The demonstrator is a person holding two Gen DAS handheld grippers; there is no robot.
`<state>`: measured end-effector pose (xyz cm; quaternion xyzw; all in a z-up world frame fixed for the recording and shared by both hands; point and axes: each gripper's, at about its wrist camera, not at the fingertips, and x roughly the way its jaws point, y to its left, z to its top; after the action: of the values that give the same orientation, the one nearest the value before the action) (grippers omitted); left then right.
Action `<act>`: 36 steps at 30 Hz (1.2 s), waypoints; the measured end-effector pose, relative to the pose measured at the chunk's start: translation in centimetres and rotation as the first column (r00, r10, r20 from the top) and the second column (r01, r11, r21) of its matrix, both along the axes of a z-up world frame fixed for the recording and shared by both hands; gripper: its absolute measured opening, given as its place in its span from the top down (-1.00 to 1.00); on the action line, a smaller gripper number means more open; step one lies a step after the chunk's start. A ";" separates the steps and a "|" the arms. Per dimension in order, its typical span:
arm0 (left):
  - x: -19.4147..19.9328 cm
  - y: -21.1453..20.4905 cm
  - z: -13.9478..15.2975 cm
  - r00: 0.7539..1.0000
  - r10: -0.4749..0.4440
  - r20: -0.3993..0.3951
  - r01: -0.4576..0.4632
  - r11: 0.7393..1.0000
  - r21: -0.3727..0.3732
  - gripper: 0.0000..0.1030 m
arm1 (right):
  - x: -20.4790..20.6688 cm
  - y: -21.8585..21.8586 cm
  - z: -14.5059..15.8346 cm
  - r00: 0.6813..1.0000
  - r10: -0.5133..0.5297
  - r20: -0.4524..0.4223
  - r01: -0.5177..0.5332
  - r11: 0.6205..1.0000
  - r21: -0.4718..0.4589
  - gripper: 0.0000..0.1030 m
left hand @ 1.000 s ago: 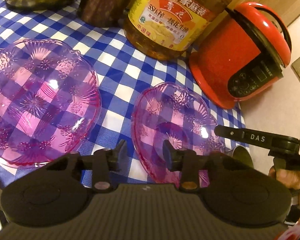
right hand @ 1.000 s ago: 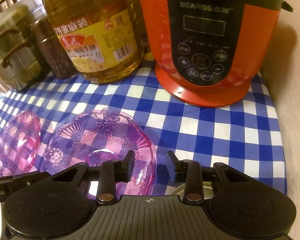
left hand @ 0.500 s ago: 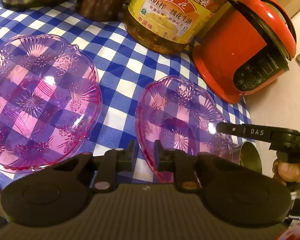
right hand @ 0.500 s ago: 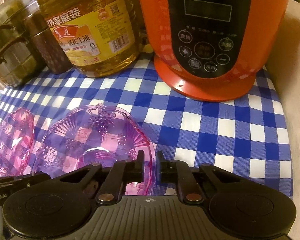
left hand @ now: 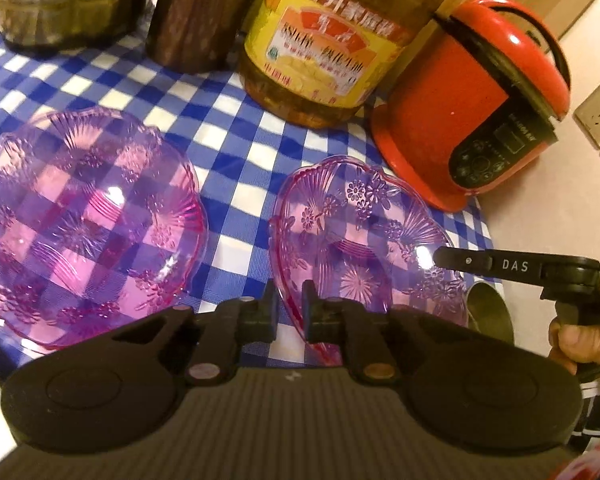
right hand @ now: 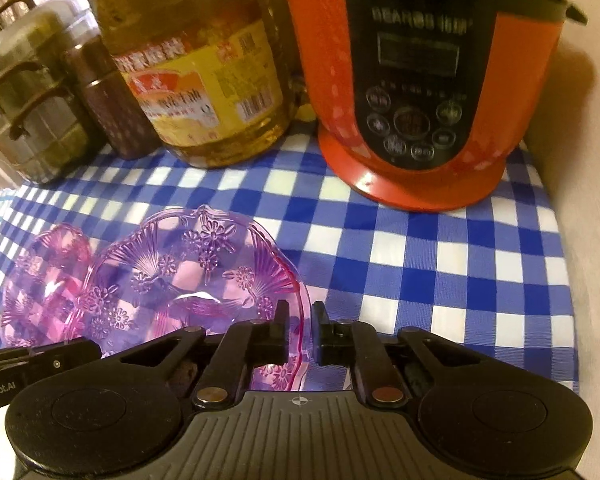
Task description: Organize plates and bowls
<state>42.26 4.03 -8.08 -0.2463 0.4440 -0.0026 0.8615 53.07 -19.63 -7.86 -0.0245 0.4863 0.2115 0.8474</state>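
1. Small bowl [left hand: 364, 236]: clear pink plastic with a flower pattern, on the checked cloth [left hand: 236, 128] toward its near right corner. Its near rim is hidden behind both gripper bodies, so contact with the cloth there cannot be confirmed.
2. Left gripper [left hand: 288, 312]: jaws pinched on the bowl's left rim, one pad on each side of it.
3. Right gripper [right hand: 300, 330]: jaws pinched on the bowl's right rim. From the left wrist only its finger, marked DAS, and part of a hand [left hand: 584, 340] show.
4. Large bowl [left hand: 80, 216]: same pink plastic, beside the small one toward the cloth's left edge, apart from it. Cut off at the frame's left.
5. Metal cup [left hand: 490, 312]: by the near right corner, mostly hidden behind the bowl and gripper.
6. Back edge, left to right: steel pot [right hand: 28, 100], dark jar [right hand: 112, 112], oil jug [right hand: 204, 80], red cooker [right hand: 420, 92]. Tops cut off; labels blurred.
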 end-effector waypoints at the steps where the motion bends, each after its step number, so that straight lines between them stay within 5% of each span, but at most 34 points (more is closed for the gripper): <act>1: -0.2 0.1 0.3 1.000 0.001 0.004 -0.001 1.000 -0.002 0.81 | -0.3 0.1 0.4 1.000 0.002 0.005 -0.002 1.000 -0.001 0.79; 23: -14.2 4.7 8.3 0.995 0.069 0.078 -0.069 0.998 -0.005 0.81 | -14.7 5.1 8.7 0.993 0.070 0.098 -0.069 0.998 -0.015 0.79; 36: -23.2 12.0 9.7 0.980 0.170 0.098 -0.174 0.984 0.028 0.81 | -22.1 12.0 8.8 0.983 0.163 0.090 -0.165 0.986 0.018 0.79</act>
<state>19.08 16.01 1.61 -0.2675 0.3795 0.0684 0.8831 31.01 -7.60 0.93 -0.0628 0.4421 0.2854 0.8481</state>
